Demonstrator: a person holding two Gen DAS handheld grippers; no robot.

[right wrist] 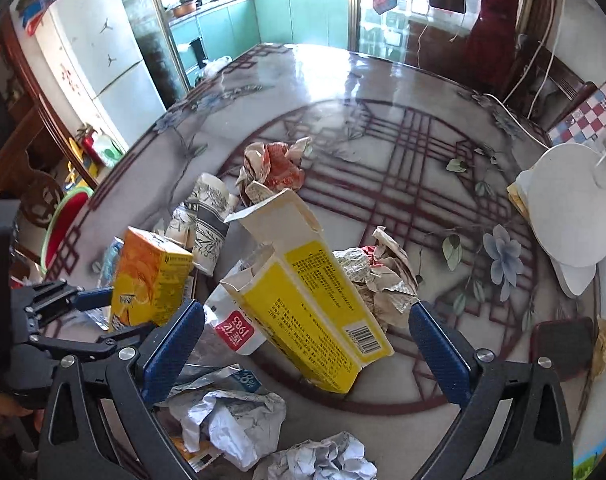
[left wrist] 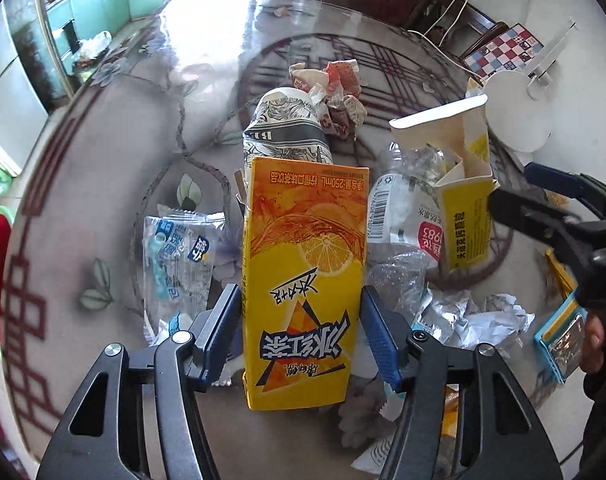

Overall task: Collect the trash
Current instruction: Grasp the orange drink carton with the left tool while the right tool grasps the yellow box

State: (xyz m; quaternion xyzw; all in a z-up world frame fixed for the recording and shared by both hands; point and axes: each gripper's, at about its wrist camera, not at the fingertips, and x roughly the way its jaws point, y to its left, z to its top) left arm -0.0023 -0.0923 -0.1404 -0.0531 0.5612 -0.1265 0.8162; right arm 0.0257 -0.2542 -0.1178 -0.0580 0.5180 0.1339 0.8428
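Now the left gripper [left wrist: 301, 336] has its jaws pressed on both sides of the yellow tea carton [left wrist: 303, 280], upright on the bench [left wrist: 103, 184]; the right gripper [right wrist: 307, 344] stands wide around the tilted yellow box [right wrist: 307, 300], not touching; crumpled paper [right wrist: 227, 424] lies near.

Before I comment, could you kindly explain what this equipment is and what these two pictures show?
No robot: a person holds a two-finger gripper in each hand, each with a wide-angle camera looking along its blue-padded fingers. One picture comes from the left gripper, the other from the right gripper. On the patterned round table lies trash: a patterned paper cup, a crushed clear plastic bottle, crumpled white paper. The left gripper straddles an upright yellow-orange lemon-tea carton; whether its pads press it, I cannot tell. The right gripper stands open around a tilted yellow-and-white cardboard box, not gripping it.
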